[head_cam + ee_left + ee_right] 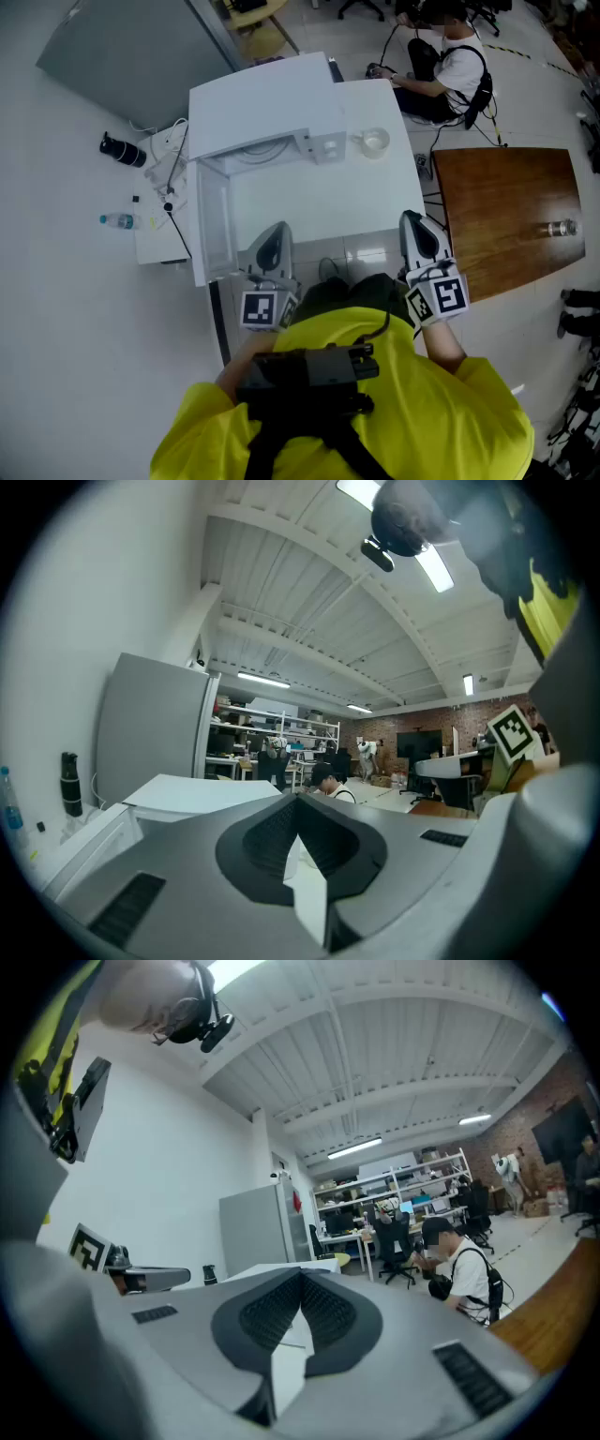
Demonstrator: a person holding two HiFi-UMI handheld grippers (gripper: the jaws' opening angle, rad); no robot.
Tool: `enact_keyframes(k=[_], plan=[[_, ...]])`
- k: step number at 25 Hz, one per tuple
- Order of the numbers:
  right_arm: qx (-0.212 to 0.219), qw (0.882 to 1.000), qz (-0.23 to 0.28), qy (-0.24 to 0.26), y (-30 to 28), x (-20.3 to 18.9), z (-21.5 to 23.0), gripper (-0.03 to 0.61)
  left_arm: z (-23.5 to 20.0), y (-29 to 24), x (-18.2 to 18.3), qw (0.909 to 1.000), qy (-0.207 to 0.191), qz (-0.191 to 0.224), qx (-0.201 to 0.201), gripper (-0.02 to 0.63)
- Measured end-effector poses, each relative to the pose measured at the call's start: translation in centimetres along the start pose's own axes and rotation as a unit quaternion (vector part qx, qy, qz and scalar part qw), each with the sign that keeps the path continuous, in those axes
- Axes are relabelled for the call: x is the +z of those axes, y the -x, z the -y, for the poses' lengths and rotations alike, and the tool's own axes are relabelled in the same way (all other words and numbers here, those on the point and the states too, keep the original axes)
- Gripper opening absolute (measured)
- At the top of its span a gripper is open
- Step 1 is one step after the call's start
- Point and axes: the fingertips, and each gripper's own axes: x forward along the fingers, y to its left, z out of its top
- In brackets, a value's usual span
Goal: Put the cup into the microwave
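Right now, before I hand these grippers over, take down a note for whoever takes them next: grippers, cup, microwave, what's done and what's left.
Left gripper: jaws shut, empty, at the near edge of the white table.
Right gripper: jaws shut, empty, also at the near edge.
Cup: upright on the table, just right of the microwave, untouched.
Microwave door: open, swung to the left.
Done: door is open.
Left: grasp the cup and set it inside the microwave.

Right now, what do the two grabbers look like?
Both are smooth grey shells tapering to a point: the left gripper and the right gripper. Each carries a white cube with black square markers. Their fingers have dark ribbed pads. The person wears yellow sleeves.
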Motion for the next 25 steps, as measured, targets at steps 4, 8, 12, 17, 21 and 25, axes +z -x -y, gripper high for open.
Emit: enact_keyframes(k=[4,8,12,17,21,25], plan=[[-0.004,1.000,-0.018,-0.010,-2.5,-1.1,3.9,0.006,2.4,-8.5,-3.7,0.9992,-0.002,-0.010,-0.037,0.094],[-0.017,0.998,-0.047,-0.025,-4.3,-4.7,8.7,0.006,5.5,-19.1,-12.1,0.9961,0.012,-0.053,-0.069,0.320],[-0.048,0.994,-0.082,-0.045,-5.4,-8.9,13.1,0.006,7.3,-29.2,-20.5,0.9936,0.023,-0.076,-0.080,0.453],[-0.063,0.989,-0.117,-0.070,-6.1,-13.1,16.9,0.006,8.0,-37.5,-28.3,0.9915,0.033,-0.106,-0.067,0.465],[-0.065,0.987,-0.128,-0.077,-6.7,-14.6,18.9,0.006,7.8,-41.3,-30.3,0.9933,0.009,-0.108,-0.040,0.465],[-0.080,0.985,-0.131,-0.081,-7.5,-14.9,19.5,0.006,6.8,-43.5,-30.4,0.9940,0.002,-0.109,-0.012,0.460]])
